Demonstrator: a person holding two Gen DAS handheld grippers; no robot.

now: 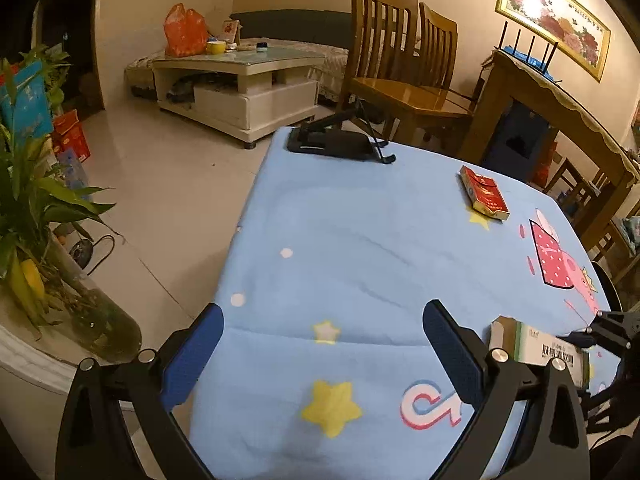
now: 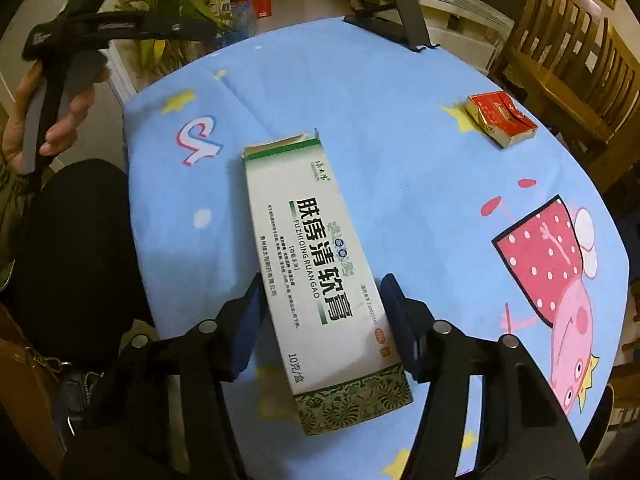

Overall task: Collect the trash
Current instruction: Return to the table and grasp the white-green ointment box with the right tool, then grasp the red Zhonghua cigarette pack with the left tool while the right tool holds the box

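A long white-and-green carton [image 2: 320, 272], torn open at its far end, lies on the blue cartoon tablecloth [image 2: 400, 184]. My right gripper [image 2: 323, 280] straddles the carton's near half, and its blue pads sit against both long sides. In the left wrist view the same carton [image 1: 536, 350] shows at the right, behind my finger. My left gripper [image 1: 324, 307] hovers open over the cloth's near left part, with only fabric between its fingers. A crumpled red cigarette pack [image 1: 484, 192] [image 2: 500, 120] rests towards the far right of the table.
A black folding phone stand [image 1: 336, 140] [image 2: 400, 20] sits at the table's far edge. A plant in a glass vase [image 1: 80, 312] stands to the left of the table, and wooden chairs [image 1: 400, 80] stand beyond it. A hand [image 2: 60, 120] and a dark knee [image 2: 72, 260] are at the left.
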